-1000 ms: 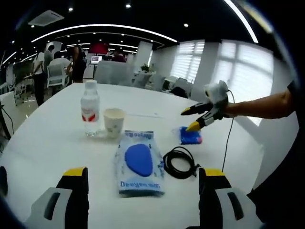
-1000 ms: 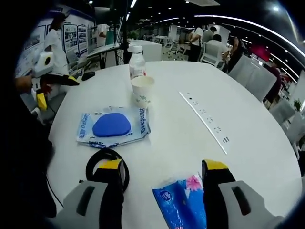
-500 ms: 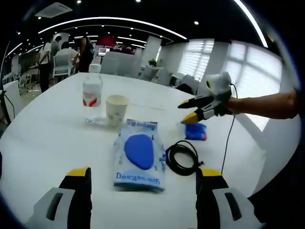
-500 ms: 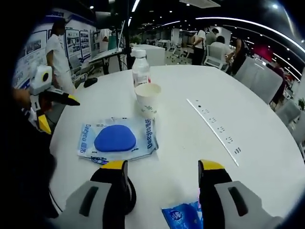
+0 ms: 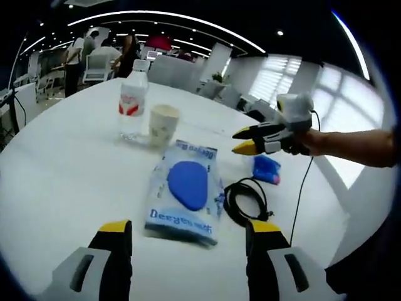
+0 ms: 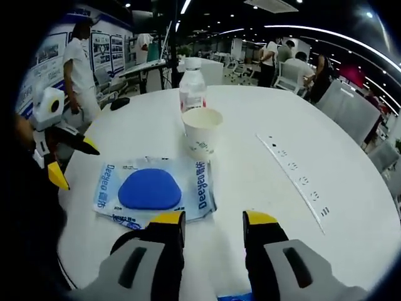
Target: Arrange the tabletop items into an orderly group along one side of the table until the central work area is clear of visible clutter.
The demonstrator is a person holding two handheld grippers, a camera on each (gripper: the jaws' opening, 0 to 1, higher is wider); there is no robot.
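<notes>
Grey office chairs [image 5: 168, 70] stand at twelve o'clock beyond the round white table [image 5: 56, 169]; people [image 6: 285, 59] gather around one o'clock; slatted window blinds [image 5: 268, 80] at two.

We see round white table [image 5: 56, 169] w/ water bottle [image 5: 132, 108], paper cup [image 5: 163, 124], blue-pad packet [image 5: 185, 190], black cable coil [image 5: 247, 202], blue tissue pack [image 5: 266, 168], inset socket strip [image 6: 299, 180].

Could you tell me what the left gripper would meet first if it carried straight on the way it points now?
Most likely the blue wipes packet, lying flat just ahead of the left gripper, though depth is hard to judge.
</notes>
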